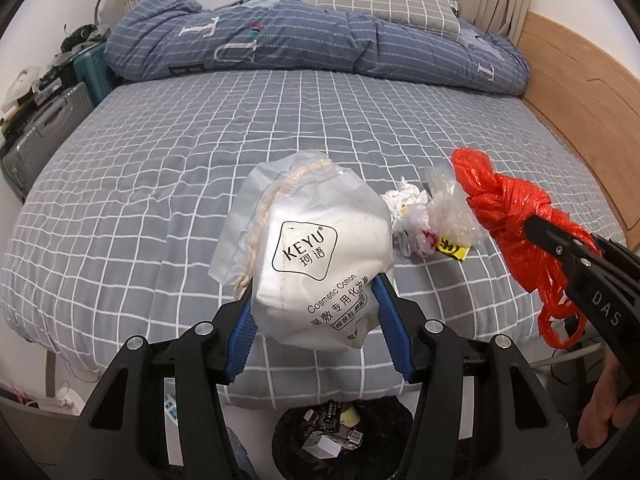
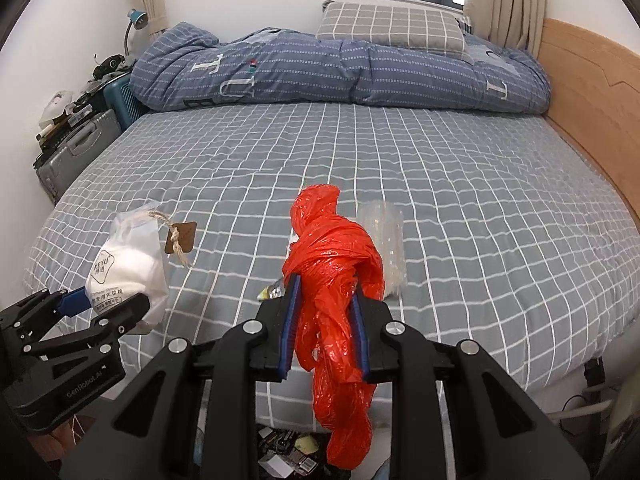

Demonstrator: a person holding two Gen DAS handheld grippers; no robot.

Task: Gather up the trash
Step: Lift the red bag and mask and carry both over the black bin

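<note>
From the left wrist, the left gripper point(image 1: 316, 312) has its blue pads about half apart and pressed on the lower sides of a frosted drawstring pouch of cotton pads point(image 1: 320, 256), carried over the near edge of the bed point(image 1: 160, 184) with the black trash bin point(image 1: 344, 436) just below. I'd guess the pouch is light and squashy, its plastic slick, so a hold low across the full body looks safer than the loose neck or cord. It reads "KEYU" in a frame, with "Cosmetic Cotton" and Chinese lines beneath. A heap of crumpled tissue and clear film point(image 1: 432, 216) lies on the bed toward its right side, a yellow wrapper among it, its print too small to read. From the right wrist, the right gripper point(image 2: 324, 320) is nearly closed on a twisted red plastic bag point(image 2: 332, 264), limp, weightless-looking, its tail dangling over the bin; gripping the knotted bunch suits it. The other tool's body reads "GenRobot.AI".
</note>
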